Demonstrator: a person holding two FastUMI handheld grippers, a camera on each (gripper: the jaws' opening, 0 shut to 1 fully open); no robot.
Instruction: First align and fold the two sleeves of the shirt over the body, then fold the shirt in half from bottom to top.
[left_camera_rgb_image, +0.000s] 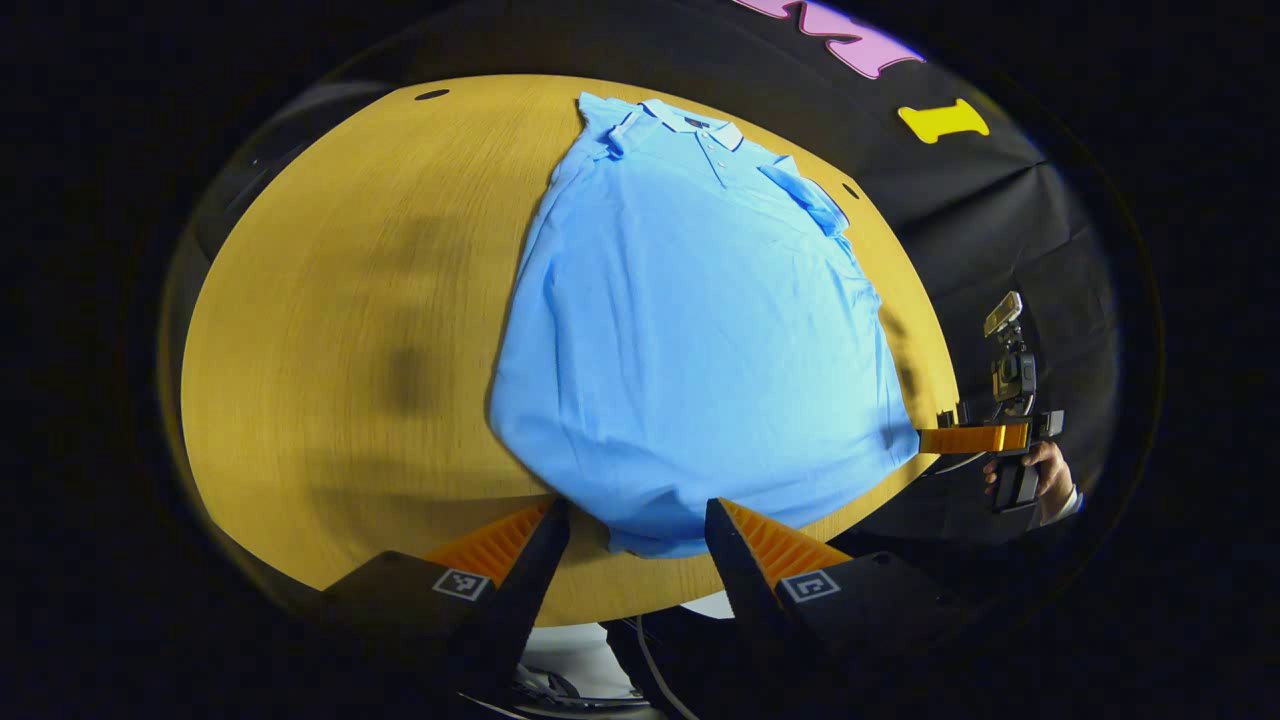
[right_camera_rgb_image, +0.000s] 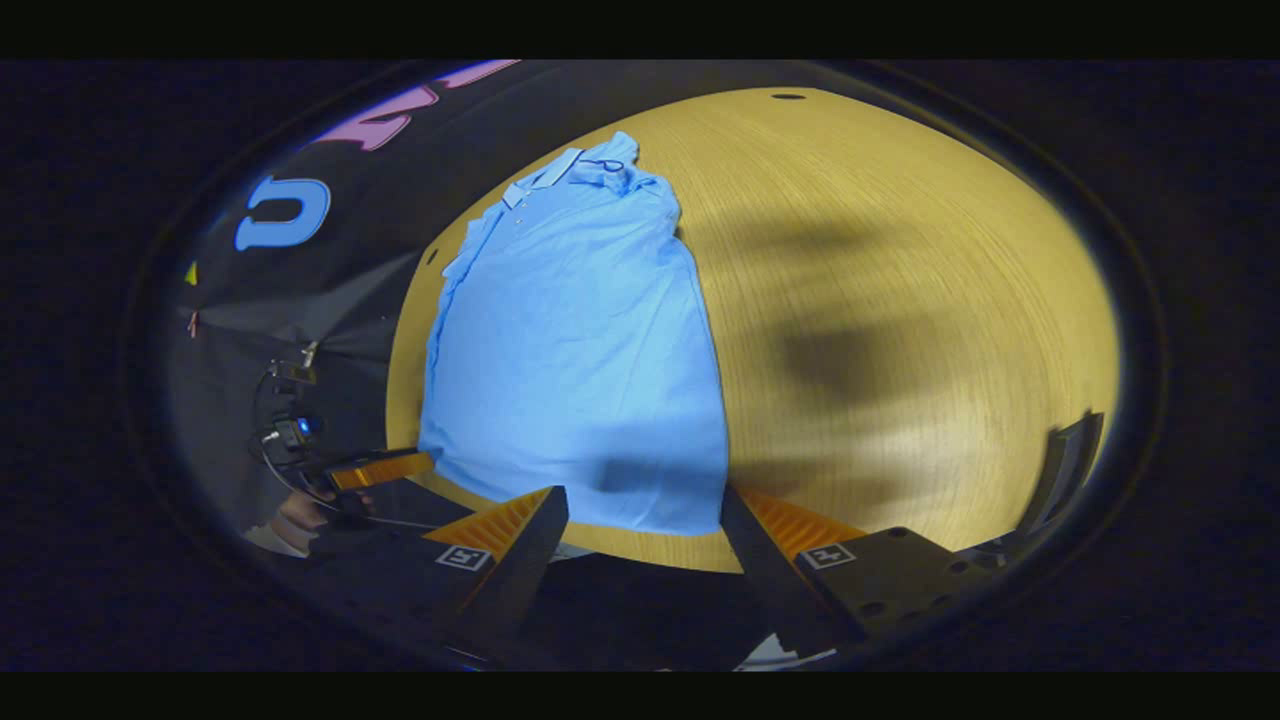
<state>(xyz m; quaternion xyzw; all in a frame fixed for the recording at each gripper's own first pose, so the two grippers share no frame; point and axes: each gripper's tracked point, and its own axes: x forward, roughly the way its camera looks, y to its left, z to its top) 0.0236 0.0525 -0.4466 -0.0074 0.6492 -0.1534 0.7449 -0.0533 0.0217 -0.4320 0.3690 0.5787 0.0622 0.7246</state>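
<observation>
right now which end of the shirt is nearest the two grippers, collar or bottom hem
The bottom hem of the blue shirt. It lies at the table edge between the left gripper fingers; the collar lies at the far end.

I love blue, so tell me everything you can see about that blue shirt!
The shirt is a light blue polo of soft, faintly wrinkled cloth with a collar and a short button placket. It lies flat, front up, on the wooden table, both short sleeves already folded over its chest, hem nearest the two open grippers.
</observation>
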